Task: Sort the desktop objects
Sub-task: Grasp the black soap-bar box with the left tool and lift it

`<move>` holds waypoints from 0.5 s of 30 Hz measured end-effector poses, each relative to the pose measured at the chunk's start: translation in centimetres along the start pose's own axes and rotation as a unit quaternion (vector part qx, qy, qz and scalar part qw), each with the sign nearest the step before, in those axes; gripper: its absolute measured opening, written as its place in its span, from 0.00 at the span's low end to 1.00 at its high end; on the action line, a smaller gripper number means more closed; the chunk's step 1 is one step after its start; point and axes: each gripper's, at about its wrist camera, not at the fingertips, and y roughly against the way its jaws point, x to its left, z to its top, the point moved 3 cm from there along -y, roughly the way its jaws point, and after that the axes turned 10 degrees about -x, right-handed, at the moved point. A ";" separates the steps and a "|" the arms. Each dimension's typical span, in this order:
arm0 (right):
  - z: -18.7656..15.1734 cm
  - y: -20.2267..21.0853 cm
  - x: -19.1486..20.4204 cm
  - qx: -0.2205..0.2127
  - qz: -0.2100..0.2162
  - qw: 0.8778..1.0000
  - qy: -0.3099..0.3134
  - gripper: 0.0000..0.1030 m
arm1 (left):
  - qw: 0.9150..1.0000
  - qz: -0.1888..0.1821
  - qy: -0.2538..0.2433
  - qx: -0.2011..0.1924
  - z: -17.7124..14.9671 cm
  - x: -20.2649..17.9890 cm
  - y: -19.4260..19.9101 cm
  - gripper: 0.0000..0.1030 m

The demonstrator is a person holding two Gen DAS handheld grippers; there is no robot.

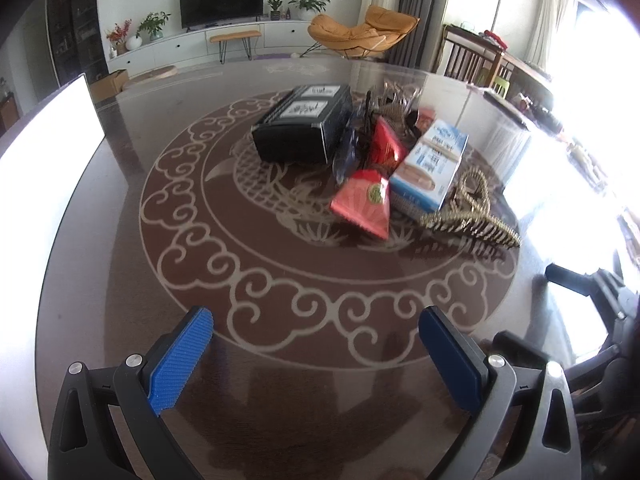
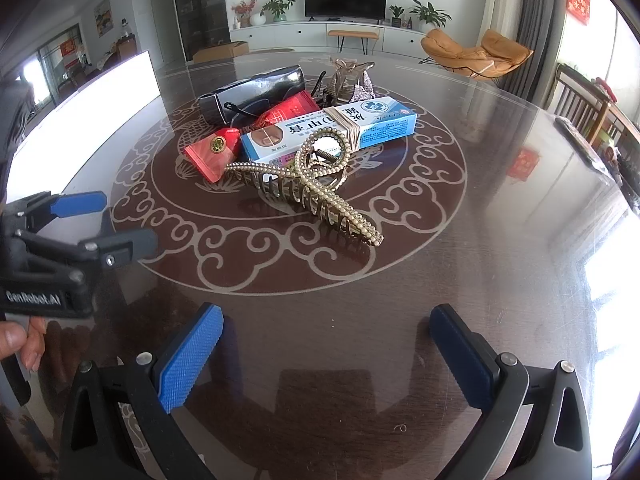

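The left hand-held gripper hovers low over the table, released, blue pads wide apart with nothing between them. The right hand-held gripper is likewise spread and empty. On the table's patterned centre lies a pile. Largest is the black box, closed, contents not visible. Against it rest glasses and a dark clip. The blue-and-white carton, closed and bound with a rubber band, lies beside two red sachets. A gold beaded hair claw sits nearest, touching the carton. A white board stands at the left edge.
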 end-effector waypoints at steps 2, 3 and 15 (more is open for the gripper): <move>0.0 0.0 0.0 0.000 0.000 1.000 0.000 1.00 | 0.999 0.013 -0.015 -0.035 3.0 0.0 0.3 1.00; 0.0 0.0 0.0 0.000 0.000 1.000 0.000 1.00 | 0.998 0.021 -0.026 -0.047 4.8 -0.1 -0.1 1.00; 0.0 0.0 0.0 0.000 0.000 1.000 0.000 1.00 | 0.992 0.050 -0.087 0.081 12.0 -1.6 -13.7 1.00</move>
